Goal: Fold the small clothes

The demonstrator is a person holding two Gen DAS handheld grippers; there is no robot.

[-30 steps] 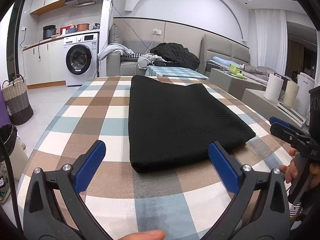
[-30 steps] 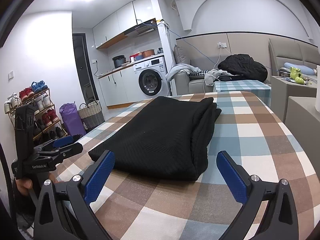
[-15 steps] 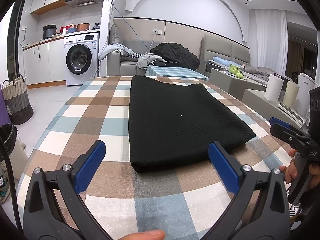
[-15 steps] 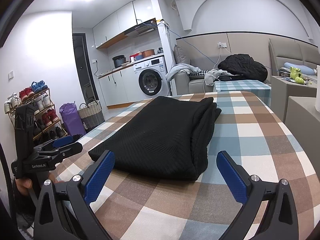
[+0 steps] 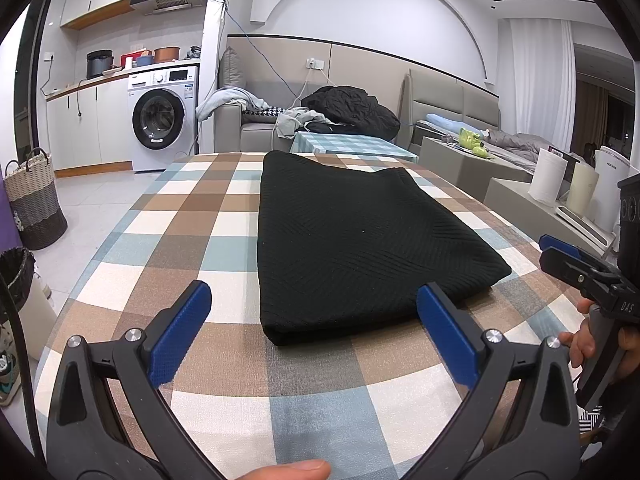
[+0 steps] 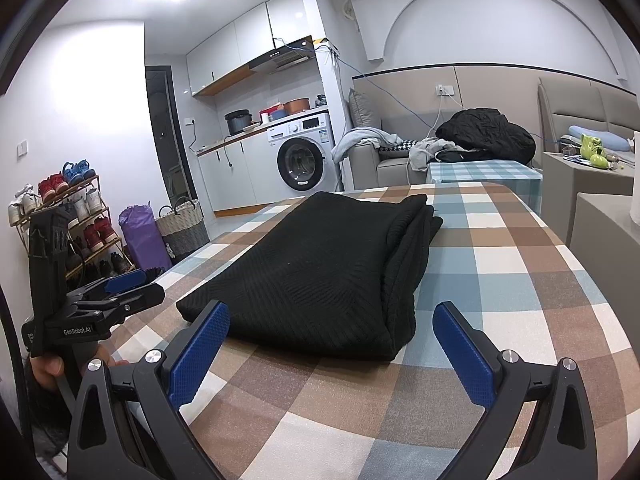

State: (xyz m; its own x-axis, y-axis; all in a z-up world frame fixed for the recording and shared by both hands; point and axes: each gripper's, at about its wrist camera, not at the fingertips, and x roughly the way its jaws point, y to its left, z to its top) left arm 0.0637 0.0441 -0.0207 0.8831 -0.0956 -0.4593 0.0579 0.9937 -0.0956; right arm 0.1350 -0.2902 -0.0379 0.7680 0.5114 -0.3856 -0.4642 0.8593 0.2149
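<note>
We hold both grippers spread wide and empty, short of the cloth (image 5: 352,240). It lies folded on the table (image 5: 180,236), long axis running away from the left gripper (image 5: 316,332), which faces its near short edge; the right gripper (image 6: 332,344) faces its corner. The left gripper's body reads "GenRobot.AI".

garment (image 5: 352,236): black, ribbed | tablecloth (image 5: 192,216): brown, blue, white checks | claw pads (image 6: 200,354): blue
</note>
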